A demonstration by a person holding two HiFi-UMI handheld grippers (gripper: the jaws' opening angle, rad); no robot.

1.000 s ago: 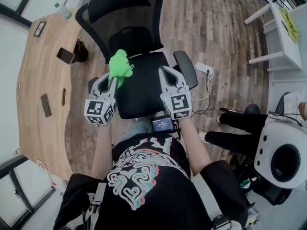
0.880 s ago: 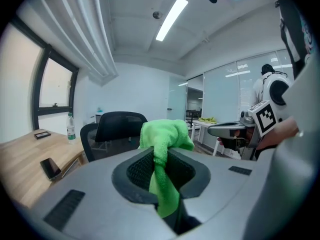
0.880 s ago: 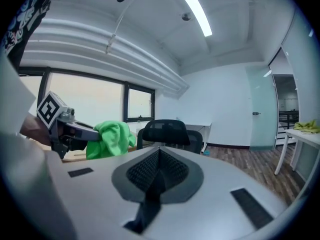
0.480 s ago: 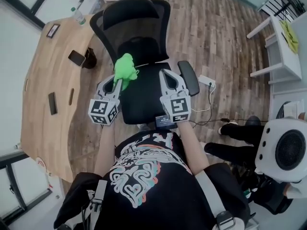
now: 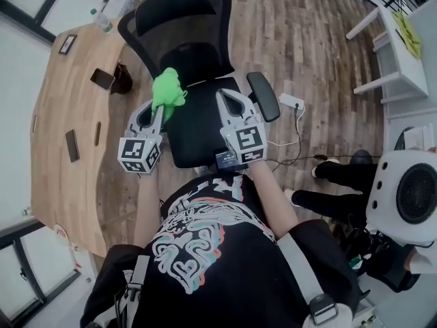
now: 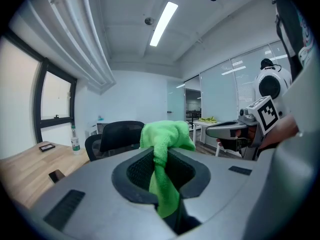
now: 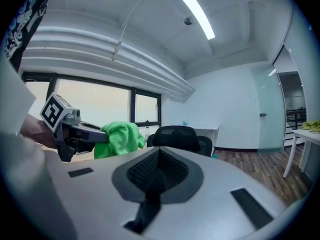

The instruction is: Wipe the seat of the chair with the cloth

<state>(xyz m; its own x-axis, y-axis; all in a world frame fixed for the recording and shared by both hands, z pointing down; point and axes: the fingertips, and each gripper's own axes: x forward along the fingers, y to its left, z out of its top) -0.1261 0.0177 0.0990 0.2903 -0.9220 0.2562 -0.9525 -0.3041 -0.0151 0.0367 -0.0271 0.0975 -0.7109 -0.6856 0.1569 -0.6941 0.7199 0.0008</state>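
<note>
**Green cloth pinched in the left claw, over the chair seat**

The left gripper [image 6: 161, 156] has its 2 jaws pressed onto the green cloth [image 6: 165, 136]. A narrow strip of the fabric runs down between them, and the rest bunches in a loose wad past the tips. The right gripper [image 7: 159, 158] has its jaws pressed together with nothing between them.

In the head view, the left gripper [image 5: 156, 115] reaches over the left rear part of the chair seat [image 5: 198, 132]. The cloth [image 5: 167, 91] sits at its tip, close to the foot of the backrest [image 5: 181, 26]. The steep downward angle does not show whether the cloth touches the seat or hangs just above it. The right gripper [image 5: 231, 104] is over the right side of the seat, just inside the right armrest [image 5: 263, 94], well apart from the cloth.

The chair is black, with a mesh back, and stands on a wooden plank floor [image 5: 321, 39]. A curved wooden desk [image 5: 58, 176] lies to its left with 2 dark phones [image 5: 102, 79] and a bottle [image 5: 102, 22] on it. A white power strip [image 5: 290, 101] lies on the floor to the right of the chair, and a white table [image 5: 399, 53] stands further right.
</note>
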